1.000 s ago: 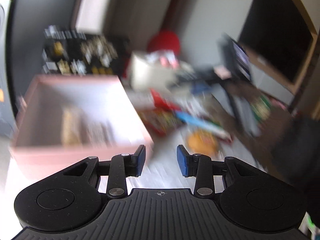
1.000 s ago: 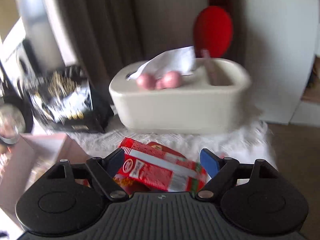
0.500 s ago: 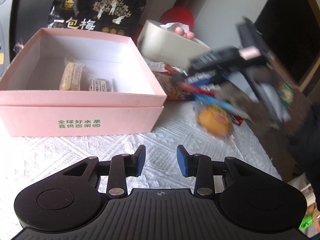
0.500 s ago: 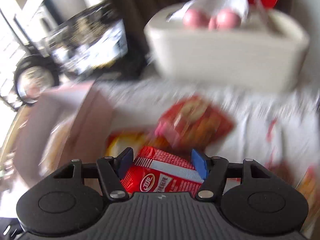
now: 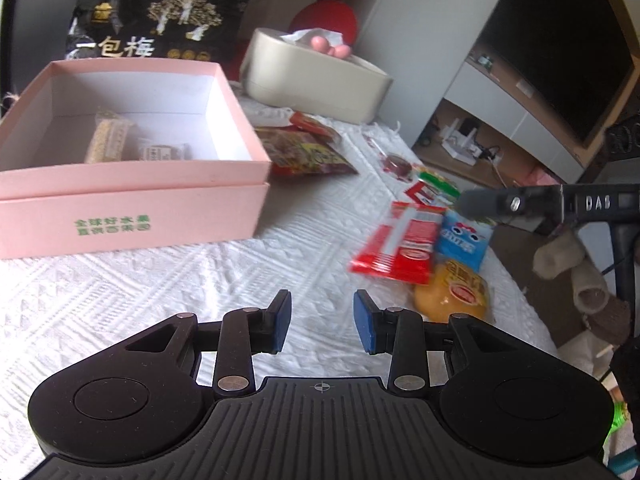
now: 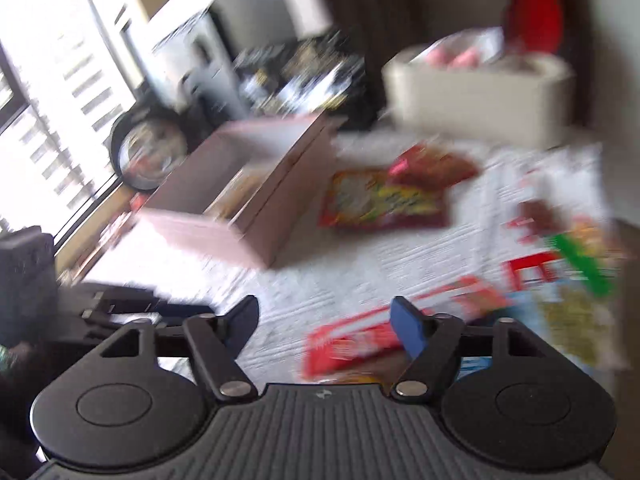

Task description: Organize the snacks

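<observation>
1. We held the left gripper (image 5: pixel 322 322) with jaws apart and empty, low over the white cloth (image 5: pixel 160 280).
2. The right gripper (image 6: pixel 324 326) was also spread, gripping nothing — the red packet (image 5: pixel 400 246) lay just ahead to its right, long axis running away from us.
3. The pink box (image 5: pixel 132 216) sat far left, so we judged the right hand nearer the packet.

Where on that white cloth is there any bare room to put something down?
Bare cloth lies in front of the pink box, reaching right toward the red packet. The right edge is crowded with snacks, and packets sit beside the box's right wall.
</observation>
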A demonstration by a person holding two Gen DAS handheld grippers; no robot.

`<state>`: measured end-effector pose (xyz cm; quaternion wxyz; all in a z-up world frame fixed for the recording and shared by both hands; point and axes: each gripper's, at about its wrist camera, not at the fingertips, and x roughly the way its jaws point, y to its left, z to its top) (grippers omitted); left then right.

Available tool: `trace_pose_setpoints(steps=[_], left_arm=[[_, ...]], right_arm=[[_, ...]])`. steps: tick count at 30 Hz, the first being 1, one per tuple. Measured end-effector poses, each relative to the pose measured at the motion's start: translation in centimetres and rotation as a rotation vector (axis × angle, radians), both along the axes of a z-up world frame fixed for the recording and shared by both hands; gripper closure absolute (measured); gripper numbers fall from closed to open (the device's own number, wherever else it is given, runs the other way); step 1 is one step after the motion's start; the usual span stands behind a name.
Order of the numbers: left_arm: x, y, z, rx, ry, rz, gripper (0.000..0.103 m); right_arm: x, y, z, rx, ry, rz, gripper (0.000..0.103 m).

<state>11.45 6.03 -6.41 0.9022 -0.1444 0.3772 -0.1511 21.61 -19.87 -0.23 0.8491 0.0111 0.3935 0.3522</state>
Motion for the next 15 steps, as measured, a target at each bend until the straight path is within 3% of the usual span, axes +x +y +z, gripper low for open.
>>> trace_pose_setpoints(steps=[3,6,10,15], left_arm=[[0.0,-1.3,0.3,0.004,-0.006,-0.032,0.065],[-0.4,-2.7,0.9,0.005,-0.024,-0.062,0.065],[-0.6,-3.0,1.1,-0.025,-0.021,-0.050,0.065],[-1.6,-0.3,1.9,-0.018,-0.032,0.062,0.065]], right_arm=[[-0.7,-3.4,0.4,-0.029,-0.055,-0.192,0.026],[-1.4,-6.4,-1.2,0.002,-0.005,-0.290,0.025],[-2.3,-6.8,-4.5,0.130,0.100,-0.276,0.025],[-3.9,-0.6,-5.9,0.139,0.075,-0.089,0.028]])
